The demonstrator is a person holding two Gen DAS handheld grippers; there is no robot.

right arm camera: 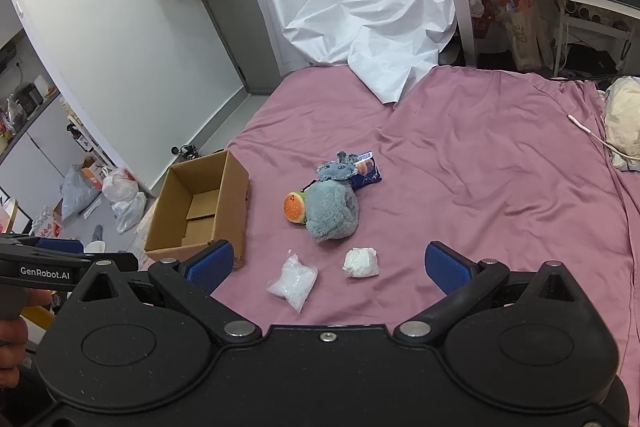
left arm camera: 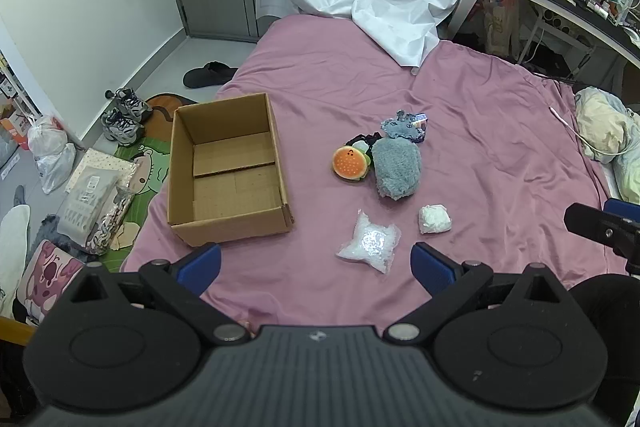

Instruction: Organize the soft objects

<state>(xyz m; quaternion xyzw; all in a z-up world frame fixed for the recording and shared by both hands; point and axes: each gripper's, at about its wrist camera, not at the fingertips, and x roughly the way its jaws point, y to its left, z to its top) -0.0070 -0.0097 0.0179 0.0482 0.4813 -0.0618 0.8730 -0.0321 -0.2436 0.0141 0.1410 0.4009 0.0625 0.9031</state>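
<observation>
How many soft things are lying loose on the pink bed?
5 visible: grey plush, burger plush touching its left, blue packet behind, clear bag and white bundle nearer. Others may hide underneath.

Both views were evenly lit by soft, diffuse indoor light; shadows on the bed (left arm camera: 460,115) were faint. Focus was sharp. Fisheye distortion bent walls at the edges; corners were vignetted dark.

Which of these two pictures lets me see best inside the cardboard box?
The left wrist view: the cardboard box faces the camera, showing its whole bare floor. In the right wrist view it sits sideways; a wall hides part of the floor.
</observation>
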